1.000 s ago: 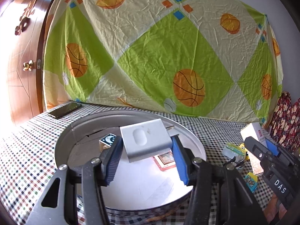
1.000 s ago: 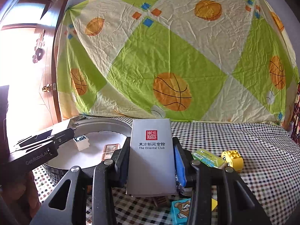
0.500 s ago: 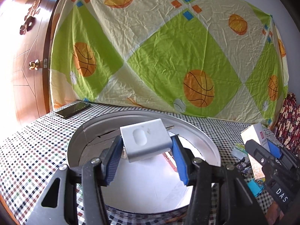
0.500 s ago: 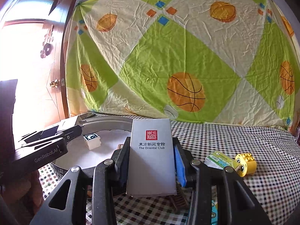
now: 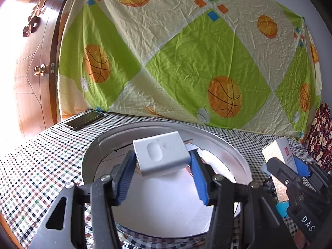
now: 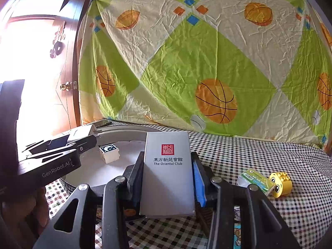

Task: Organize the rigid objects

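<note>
- The left gripper [image 5: 162, 175] holds a grey power adapter [image 5: 160, 155] between its blue jaws; the jaws are closed on its two sides. The adapter hangs above the round metal tray [image 5: 232, 151], over the near part of it, not touching the floor of the tray.
- To do this step well, I judge the hand should go lower before it lets go, so the adapter does not drop and bounce on the metal.
- Inside the tray stands a small white cube [image 6: 109, 152]. The adapter should land beside it, not on top of it.
- The right gripper [image 6: 168, 180] has its jaws closed on a grey booklet [image 6: 168, 174] printed "The Oriental Club". It is held upright above the checkered surface [image 6: 259, 153], just right of the tray.
- The two grippers are close together at the tray, so I think one should place first and the other should wait.
- Farther right, a green packet [image 6: 257, 180] and a yellow toy block [image 6: 281, 184] lie on the surface, touching each other, not yet organized.
</note>
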